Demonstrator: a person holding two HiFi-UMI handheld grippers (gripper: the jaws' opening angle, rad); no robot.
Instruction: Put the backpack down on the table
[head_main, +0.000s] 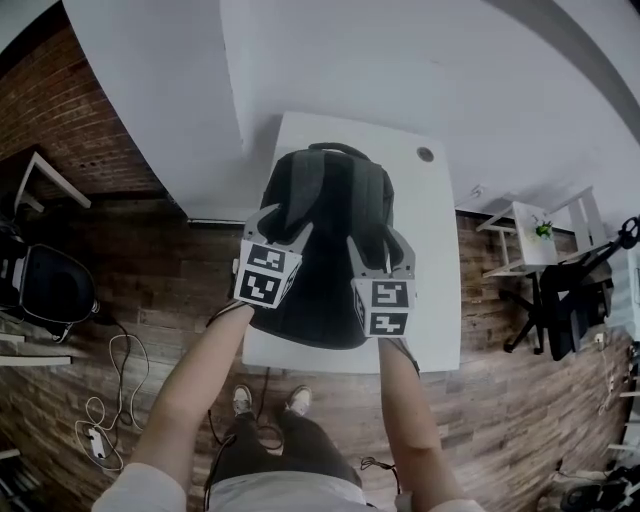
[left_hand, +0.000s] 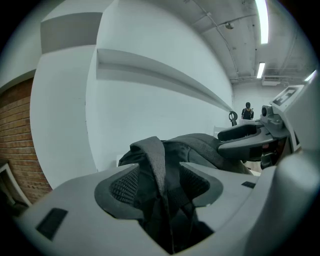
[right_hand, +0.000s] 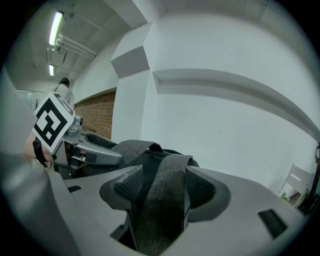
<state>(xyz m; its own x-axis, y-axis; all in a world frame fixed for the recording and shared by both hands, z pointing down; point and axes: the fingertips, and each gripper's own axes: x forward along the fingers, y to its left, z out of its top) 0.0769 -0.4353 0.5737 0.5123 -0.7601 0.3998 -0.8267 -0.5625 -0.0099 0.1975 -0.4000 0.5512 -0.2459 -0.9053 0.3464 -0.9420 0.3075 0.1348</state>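
White surface (head_main: 438, 270) against a white wall, plank floor all round, and the dark grey backpack (head_main: 320, 200) lies flat on it, straps up, top handle (head_main: 340, 150) at its far end. Over the backpack's near half sit both tools: the left gripper (head_main: 285, 220) and the right gripper (head_main: 377, 240), side by side. The left gripper's fingers (left_hand: 122, 187) stand wide apart with the left shoulder strap (left_hand: 155, 160) running loose between them, clear gaps either side. The right gripper's fingers (right_hand: 127, 187) are spread just as wide around the right shoulder strap (right_hand: 167, 190), which is broad enough to nearly fill the gap, though it looks slack, not pinched. Handling-wise, this reads as soft woven fabric that sags and folds. The padded straps or the top handle are the places to take it, and it should not slip or break. Its weight is anyone's guess, since the contents are unseen. The marker cubes cover the backpack's near end and the hands behind them, and no zips or pockets can be made out.
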